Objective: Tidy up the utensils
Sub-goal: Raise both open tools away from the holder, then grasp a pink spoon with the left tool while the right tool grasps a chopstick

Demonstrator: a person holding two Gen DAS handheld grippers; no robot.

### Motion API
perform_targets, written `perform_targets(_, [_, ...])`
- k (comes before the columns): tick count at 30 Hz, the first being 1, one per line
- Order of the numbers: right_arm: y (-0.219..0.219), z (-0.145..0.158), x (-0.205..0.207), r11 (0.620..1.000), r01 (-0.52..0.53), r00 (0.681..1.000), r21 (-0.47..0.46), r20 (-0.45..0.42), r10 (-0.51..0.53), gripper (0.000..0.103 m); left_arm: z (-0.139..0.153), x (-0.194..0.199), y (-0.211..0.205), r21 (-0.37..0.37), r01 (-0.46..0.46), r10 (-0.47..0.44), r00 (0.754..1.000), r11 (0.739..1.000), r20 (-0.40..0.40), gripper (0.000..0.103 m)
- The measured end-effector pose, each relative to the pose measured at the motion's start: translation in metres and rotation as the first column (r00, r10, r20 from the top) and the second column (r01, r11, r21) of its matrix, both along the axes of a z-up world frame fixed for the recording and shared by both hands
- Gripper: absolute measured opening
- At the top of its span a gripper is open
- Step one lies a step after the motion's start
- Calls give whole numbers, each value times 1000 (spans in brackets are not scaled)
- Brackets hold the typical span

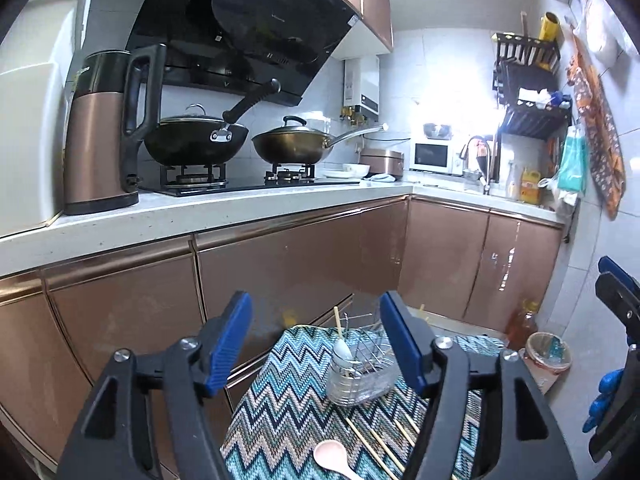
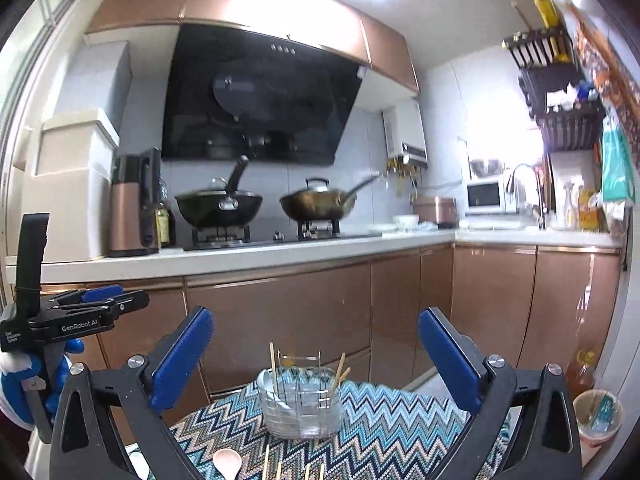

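A clear utensil holder [image 1: 362, 372] [image 2: 301, 404] with a wire rack stands on a zigzag-patterned cloth [image 1: 280, 404] [image 2: 384, 412]. It holds a white spoon [image 1: 343, 350] and a few wooden chopsticks [image 2: 273, 364]. A pink spoon [image 1: 332, 456] [image 2: 227, 462] and several loose chopsticks [image 1: 380, 444] [image 2: 266, 464] lie on the cloth nearer me. My left gripper [image 1: 316, 344] is open and empty, above the cloth. My right gripper [image 2: 314, 356] is open and empty, facing the holder. The left gripper also shows at the left of the right wrist view [image 2: 104, 300].
Copper-coloured cabinets [image 1: 280, 272] and a white counter [image 1: 224, 208] stand behind the cloth. A kettle [image 1: 104, 132], two woks [image 1: 192, 140] and a microwave [image 1: 434, 156] are on the counter. A bin [image 1: 548, 356] and an oil bottle [image 1: 522, 324] stand on the floor at right.
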State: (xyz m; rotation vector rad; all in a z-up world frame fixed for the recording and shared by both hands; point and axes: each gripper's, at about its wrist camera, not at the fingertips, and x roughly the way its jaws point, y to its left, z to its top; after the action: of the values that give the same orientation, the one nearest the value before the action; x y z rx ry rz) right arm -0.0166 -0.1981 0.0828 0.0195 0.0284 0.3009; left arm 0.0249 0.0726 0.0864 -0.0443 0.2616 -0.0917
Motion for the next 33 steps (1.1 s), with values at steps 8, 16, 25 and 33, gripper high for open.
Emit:
perform_targets(8, [1,6,-29,1000,-12,1000,-17,-22,12,103,-7,-25,9,-12,-1,0,1000,1000,-30,65])
perform_targets(16, [2,-12,-14,1000,-11,987,-29,-163,6,103,-31,-18,14,-27,23,-26,991,999,-134,65])
perform_targets(25, [9,-44,23,996,-58,946,-60,-322,36,92,-83,14,14,-81,41,-64,952,996,-301,65])
perform_targets(33, [18,-98,82,987,-159,813,-28,-571,115,57,-144,58,11,-131,69,-125,863,989,-489,63])
